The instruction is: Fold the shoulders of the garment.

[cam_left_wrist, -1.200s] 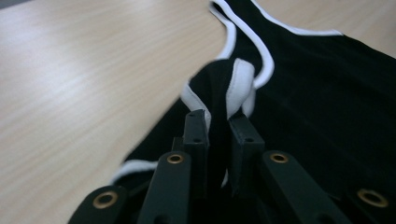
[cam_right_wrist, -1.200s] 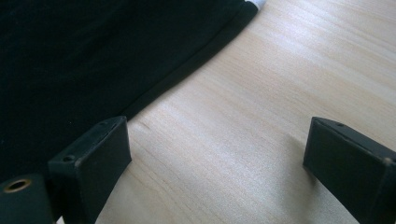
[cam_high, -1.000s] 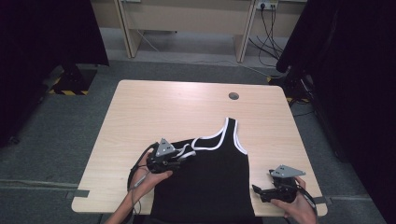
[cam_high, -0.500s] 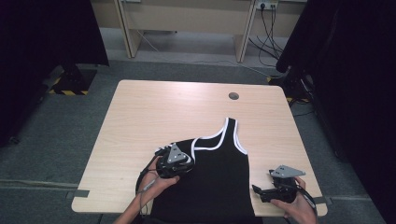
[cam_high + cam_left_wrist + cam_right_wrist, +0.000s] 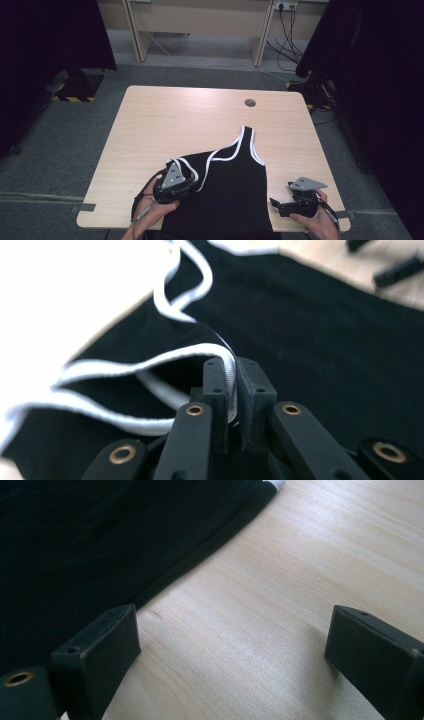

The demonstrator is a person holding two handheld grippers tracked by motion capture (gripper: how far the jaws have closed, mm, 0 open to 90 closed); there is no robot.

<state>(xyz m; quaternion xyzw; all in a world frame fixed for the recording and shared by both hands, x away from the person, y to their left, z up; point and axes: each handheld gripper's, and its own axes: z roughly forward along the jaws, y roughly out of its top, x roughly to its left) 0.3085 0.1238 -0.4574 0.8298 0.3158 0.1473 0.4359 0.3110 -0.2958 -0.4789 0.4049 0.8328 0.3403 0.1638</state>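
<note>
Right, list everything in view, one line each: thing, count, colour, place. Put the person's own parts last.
tank top: one, black with white trim, spread on the near half of the table, hem over the near edge
table: one, light wood, centre of the high view
cable hole: one, dark, far right of the tabletop
desk legs: pale, beyond the table
floor: grey carpet, all round
left gripper: one, black, jaws just closed on the white strap
right gripper: one, black, jaws open over bare wood beside the top's right edge
hands: two, near edge
</note>
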